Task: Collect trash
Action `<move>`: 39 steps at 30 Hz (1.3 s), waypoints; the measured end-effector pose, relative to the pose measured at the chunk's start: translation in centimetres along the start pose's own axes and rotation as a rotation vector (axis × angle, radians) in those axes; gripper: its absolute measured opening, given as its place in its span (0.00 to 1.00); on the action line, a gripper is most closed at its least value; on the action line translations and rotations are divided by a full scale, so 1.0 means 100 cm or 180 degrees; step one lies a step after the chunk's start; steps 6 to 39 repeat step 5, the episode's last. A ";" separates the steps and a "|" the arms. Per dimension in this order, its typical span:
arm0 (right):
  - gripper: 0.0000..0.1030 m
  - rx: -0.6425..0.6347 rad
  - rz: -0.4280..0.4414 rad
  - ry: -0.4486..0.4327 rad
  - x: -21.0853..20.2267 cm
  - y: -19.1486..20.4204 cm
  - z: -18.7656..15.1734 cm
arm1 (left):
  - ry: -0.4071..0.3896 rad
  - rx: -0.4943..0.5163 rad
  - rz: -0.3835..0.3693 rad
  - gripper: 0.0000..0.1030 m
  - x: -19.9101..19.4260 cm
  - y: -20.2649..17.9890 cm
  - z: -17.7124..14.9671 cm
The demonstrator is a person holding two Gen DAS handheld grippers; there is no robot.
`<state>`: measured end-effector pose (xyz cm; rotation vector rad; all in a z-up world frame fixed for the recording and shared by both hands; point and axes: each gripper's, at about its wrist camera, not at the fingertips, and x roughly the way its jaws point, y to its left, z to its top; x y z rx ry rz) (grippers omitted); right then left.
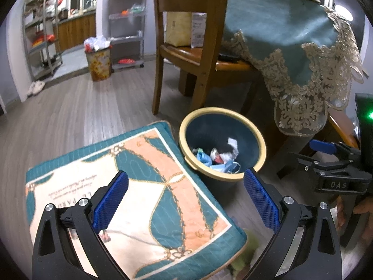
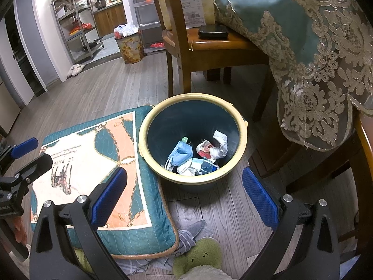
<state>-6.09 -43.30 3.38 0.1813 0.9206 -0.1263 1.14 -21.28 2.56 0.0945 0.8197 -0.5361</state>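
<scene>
A dark bin with a cream rim [image 1: 261, 140] [image 2: 242, 126] stands on the wood floor beside a cushion. Inside lie blue face masks [image 2: 181, 151] [image 1: 205, 157] and crumpled white tissue [image 2: 220, 143] [image 1: 233, 147]. My left gripper [image 1: 186, 200] is open and empty, hovering over the cushion's edge, just short of the bin. My right gripper [image 2: 185, 197] is open and empty, above the floor in front of the bin. The right gripper also shows at the right edge of the left wrist view [image 1: 326, 154], and the left gripper at the left edge of the right wrist view [image 2: 21, 156].
A teal and orange cushion [image 1: 139, 186] [image 2: 93, 163] lies left of the bin. A wooden chair [image 1: 186, 53] [image 2: 209, 46] and a table with a teal lace cloth [image 1: 291, 35] [image 2: 314, 46] stand behind. A green plush slipper [image 2: 198, 254] and grey cloth [image 2: 188, 231] lie near me.
</scene>
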 end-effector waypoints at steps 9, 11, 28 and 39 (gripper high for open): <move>0.94 0.0029 -0.0058 0.0118 0.009 0.006 -0.004 | 0.0021 -0.0047 0.0179 0.95 -0.009 0.009 0.002; 0.94 0.0029 -0.0058 0.0118 0.009 0.006 -0.004 | 0.0021 -0.0047 0.0179 0.95 -0.009 0.009 0.002; 0.94 0.0029 -0.0058 0.0118 0.009 0.006 -0.004 | 0.0021 -0.0047 0.0179 0.95 -0.009 0.009 0.002; 0.94 0.0029 -0.0058 0.0118 0.009 0.006 -0.004 | 0.0021 -0.0047 0.0179 0.95 -0.009 0.009 0.002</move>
